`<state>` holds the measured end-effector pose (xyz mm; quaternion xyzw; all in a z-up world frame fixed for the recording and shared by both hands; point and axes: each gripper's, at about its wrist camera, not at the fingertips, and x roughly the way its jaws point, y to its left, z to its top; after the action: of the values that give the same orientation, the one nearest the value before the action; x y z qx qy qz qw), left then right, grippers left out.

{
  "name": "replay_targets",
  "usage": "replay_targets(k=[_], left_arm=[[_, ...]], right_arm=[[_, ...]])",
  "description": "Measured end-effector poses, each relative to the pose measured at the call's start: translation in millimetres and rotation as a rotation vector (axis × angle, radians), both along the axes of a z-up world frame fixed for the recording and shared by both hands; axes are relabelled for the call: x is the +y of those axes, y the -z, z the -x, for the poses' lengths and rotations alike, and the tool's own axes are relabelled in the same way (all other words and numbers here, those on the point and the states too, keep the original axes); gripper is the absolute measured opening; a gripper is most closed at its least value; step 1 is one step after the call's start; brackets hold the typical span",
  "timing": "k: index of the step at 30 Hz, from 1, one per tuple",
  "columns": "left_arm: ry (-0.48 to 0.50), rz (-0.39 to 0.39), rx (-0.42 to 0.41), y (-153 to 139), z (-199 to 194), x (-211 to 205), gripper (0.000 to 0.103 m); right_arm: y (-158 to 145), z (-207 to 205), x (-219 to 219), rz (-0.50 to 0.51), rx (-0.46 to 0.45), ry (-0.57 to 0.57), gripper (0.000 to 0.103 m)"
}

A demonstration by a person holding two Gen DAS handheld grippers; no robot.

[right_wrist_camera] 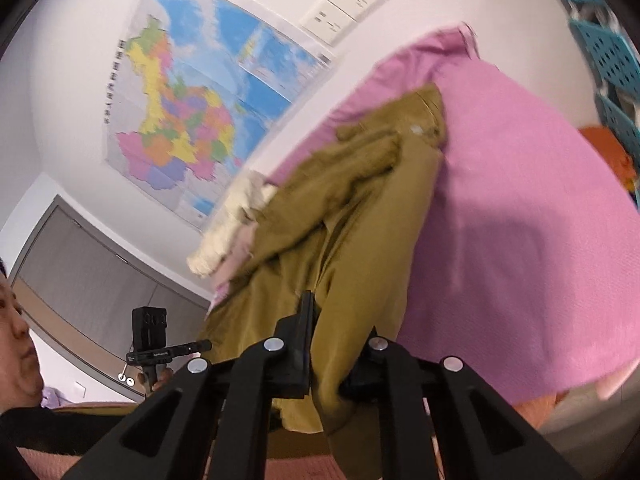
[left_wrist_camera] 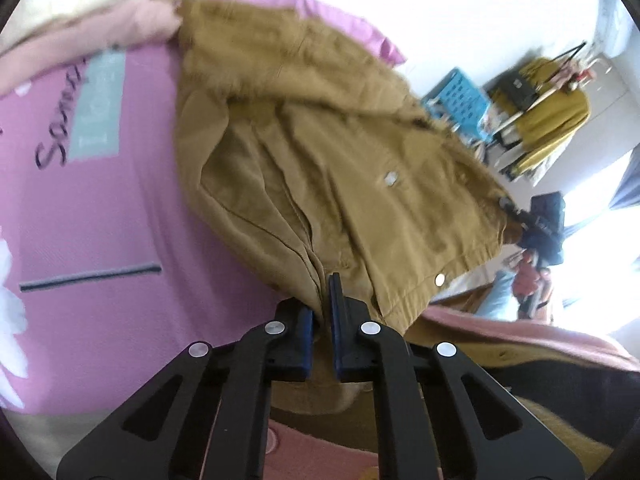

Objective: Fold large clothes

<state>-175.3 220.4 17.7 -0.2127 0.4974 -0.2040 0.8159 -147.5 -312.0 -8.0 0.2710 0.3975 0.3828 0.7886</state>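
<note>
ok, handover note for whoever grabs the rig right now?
Left gripper: shut on the hem of the tan jacket.
Right gripper: shut on another fold of the same jacket.
Jacket lies bunched on the pink bedspread; other clothes are piled at its far edge.
Done: both edges gripped.
Left: spread it flat, fold it, then probably the pile.

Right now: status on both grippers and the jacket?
Left gripper shut on tan jacket hem. Right gripper shut on same jacket. Jacket on pink bedspread; folded clothes beside it.
</note>
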Motion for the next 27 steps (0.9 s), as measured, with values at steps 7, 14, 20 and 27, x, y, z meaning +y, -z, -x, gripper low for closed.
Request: replay_targets(k=[7,14,20,27], left_arm=[[-0.028,-0.010,-0.053,-32,-13,20,0.007],[-0.059,-0.015,-0.058,-50,-37,34,0.007],[-0.065,-0.053,-0.076,-68,-62,36,0.008],[-0.092,-0.079,-0.072,-82,-94,49,0.010]], right_arm=[[-47,-32,6,-0.079,-0.066,0.007,0.010],[-76,-73,21,-0.091,-0.069,0.014,0.012],[-86,-102,30,-0.109,-0.058,0.024,0.012],[-98,-134,42,-0.089,-0.038,0.038,0.013]])
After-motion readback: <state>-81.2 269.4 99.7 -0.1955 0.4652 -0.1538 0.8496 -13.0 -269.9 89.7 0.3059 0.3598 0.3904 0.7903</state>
